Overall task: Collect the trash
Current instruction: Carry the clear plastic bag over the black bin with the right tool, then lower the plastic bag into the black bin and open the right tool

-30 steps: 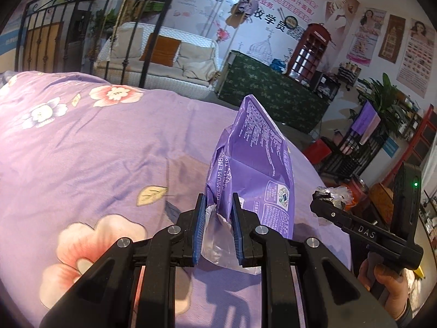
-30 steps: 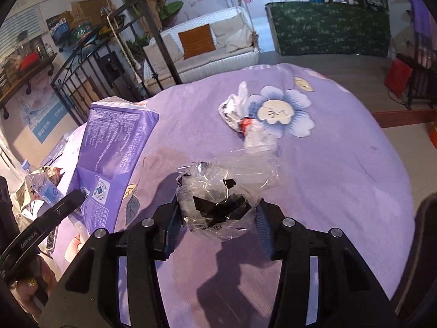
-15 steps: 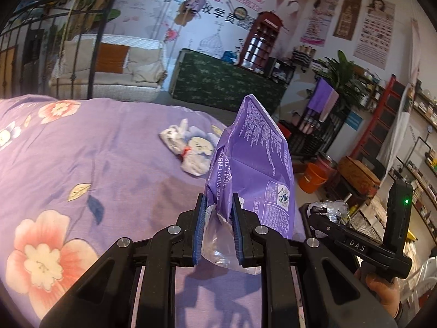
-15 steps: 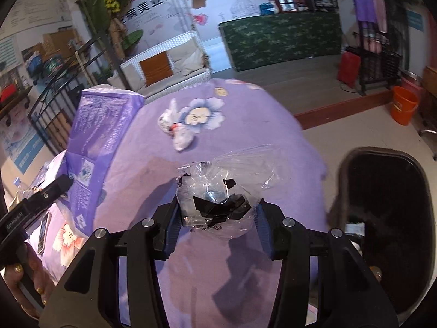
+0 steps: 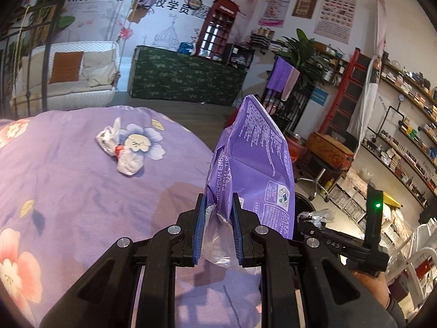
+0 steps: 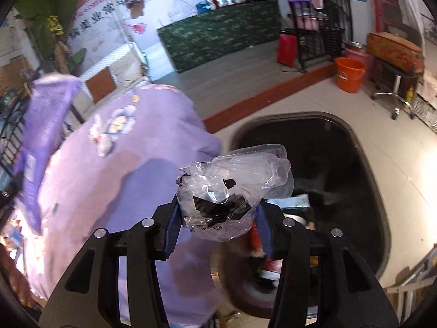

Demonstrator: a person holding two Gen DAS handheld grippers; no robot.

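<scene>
Both claws carry trash beside the black bin.

Our left claw (image 5: 217, 227) is clenched on the lower edge of the purple tissue pack (image 5: 254, 169), held upright above the purple bedspread (image 5: 68, 191). Our right claw (image 6: 218, 227) grips crumpled clear plastic (image 6: 232, 188), which hangs at the rim of the black bin (image 6: 366, 180). A white wrapper (image 5: 121, 150) lies on the bedspread, well apart from the bin.

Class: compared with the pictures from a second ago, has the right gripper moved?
Yes. The right gripper, shut on the clear plastic wrapper, has swung off the purple bedspread to the black trash bin.
</scene>
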